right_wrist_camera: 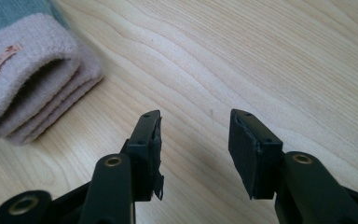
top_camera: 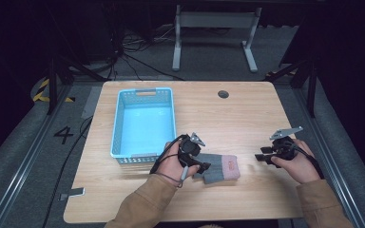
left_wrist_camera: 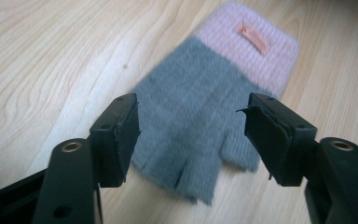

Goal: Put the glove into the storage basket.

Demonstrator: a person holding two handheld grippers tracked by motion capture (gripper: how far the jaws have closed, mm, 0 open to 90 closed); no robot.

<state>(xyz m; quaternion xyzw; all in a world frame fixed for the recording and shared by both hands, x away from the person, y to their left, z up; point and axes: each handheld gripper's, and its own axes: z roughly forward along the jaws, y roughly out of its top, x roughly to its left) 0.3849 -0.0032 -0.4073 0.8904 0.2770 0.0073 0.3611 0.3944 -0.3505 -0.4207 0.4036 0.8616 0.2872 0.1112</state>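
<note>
Between wide-open left gripper (left_wrist_camera: 191, 140) fingers, flat grey glove (left_wrist_camera: 191, 126), pink cuff, perhaps fingerless; right gripper (right_wrist_camera: 193, 149) agape, empty.

Light wood worktop (top_camera: 247, 114), rounded corners, with a round dark cable port (top_camera: 223, 94) at 12 o'clock near the far edge. Grey carpeted floor (top_camera: 209, 52) lay all round. White metal frame legs (top_camera: 214, 21) stood beyond at 12 o'clock; black cables (top_camera: 133, 52) trailed at 11. Yellow-black hazard tape (top_camera: 42, 90) and a painted "4" (top_camera: 63, 135) lay at 9 o'clock. Room beyond was dark; light fell on the worktop alone.
</note>
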